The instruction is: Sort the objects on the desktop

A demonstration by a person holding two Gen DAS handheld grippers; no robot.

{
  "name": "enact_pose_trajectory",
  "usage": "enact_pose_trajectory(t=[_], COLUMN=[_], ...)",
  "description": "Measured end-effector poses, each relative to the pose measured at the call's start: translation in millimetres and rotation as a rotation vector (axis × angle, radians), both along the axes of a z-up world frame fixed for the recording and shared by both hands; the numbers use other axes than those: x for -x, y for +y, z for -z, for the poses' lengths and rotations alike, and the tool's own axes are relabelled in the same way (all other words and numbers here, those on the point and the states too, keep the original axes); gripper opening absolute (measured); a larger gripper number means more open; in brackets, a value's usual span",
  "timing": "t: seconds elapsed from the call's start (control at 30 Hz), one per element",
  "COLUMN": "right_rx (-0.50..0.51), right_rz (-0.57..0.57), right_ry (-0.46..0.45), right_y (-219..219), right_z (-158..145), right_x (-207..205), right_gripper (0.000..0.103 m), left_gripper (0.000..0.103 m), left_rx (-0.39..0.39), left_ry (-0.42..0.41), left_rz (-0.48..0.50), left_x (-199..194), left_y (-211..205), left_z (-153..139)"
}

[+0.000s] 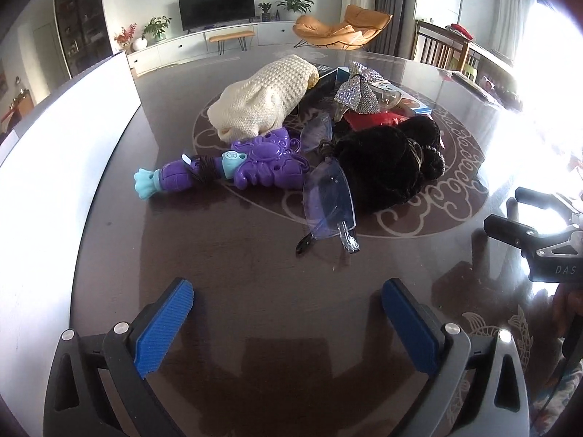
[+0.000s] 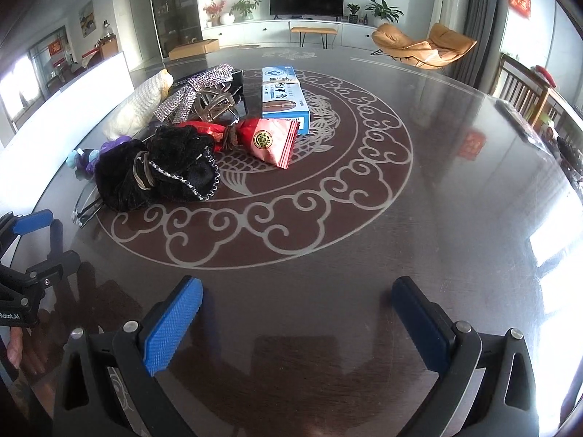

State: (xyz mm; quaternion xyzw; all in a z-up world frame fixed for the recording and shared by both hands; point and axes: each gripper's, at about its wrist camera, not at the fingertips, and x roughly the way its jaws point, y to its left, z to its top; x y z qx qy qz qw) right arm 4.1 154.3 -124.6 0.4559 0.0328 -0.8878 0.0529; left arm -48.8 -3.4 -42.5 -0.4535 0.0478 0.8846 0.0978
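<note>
**Tangled pile, both grippers empty: snag and slide risks**

Item 1, pile. The objects to sort lie heaped at the middle of the dark glossy table (image 1: 226, 262), on its scroll medallion: purple toy (image 1: 251, 167), clear glasses (image 1: 329, 200), black velvet scrunchie (image 1: 386, 164), cream knit pouch (image 1: 262, 98), sequin bow clip (image 1: 359, 89), red sachet (image 2: 271, 140) and blue-white box (image 2: 282, 94).

Item 2, hazards. The glasses lean against the scrunchie and touch the toy, so if you pull either neighbour you will probably drag the glasses along or tip them. A dark band is wound round the toy's handle and may snag. The lenses look thin and slick; on this polished top they could skate away from closing pads instead of seating.

Item 3, pose. Your left gripper (image 1: 288, 313) is pitched down toward the table, short of the glasses, jaws spread wide, nothing between them. Your right gripper (image 2: 297, 313) is angled likewise over bare table, jaws apart and empty, well short of the sachet.
</note>
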Motion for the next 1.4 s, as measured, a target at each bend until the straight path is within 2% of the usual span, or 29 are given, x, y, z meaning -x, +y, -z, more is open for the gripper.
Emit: enact_pose_trajectory(t=[0.37,0.5,0.63,0.83,1.0,1.13,1.27,1.3,1.4], right_rx=[0.0,0.0,0.0,0.0,0.0,0.0,0.0,0.0,0.0], right_rz=[0.0,-0.001,-0.001,-0.001,-0.001,-0.001,-0.001,-0.001,-0.001], right_ry=[0.0,0.0,0.0,0.0,0.001,0.001,0.001,0.001,0.001], right_y=[0,0,-1,0,0,-1,-1,-1,-1], right_z=[0,0,0,0,1,1,1,1,1], right_x=[0,0,0,0,0,0,0,1,1], right_gripper=[0.103,0.103,0.103,0.103,0.103,0.103,0.103,0.103,0.103], left_gripper=[0.103,0.103,0.103,0.103,0.103,0.103,0.103,0.103,0.103], left_rx=[0.0,0.007,-0.05,0.031,0.084,0.064,0.038,0.029,0.03], left_ry=[0.005,-0.03,-0.046,-0.015,0.018,-0.012,-0.072,-0.096,-0.094], left_rz=[-0.017,-0.001,-0.018,-0.035,0.024,0.071,0.075,0.074,0.088], left_x=[-7,-3,4,38,78,105,127,130,127], left_y=[-6,-8,-28,-37,-25,-18,-12,-12,-13], left_z=[5,2,-7,-22,-29,-18,-6,-2,-2])
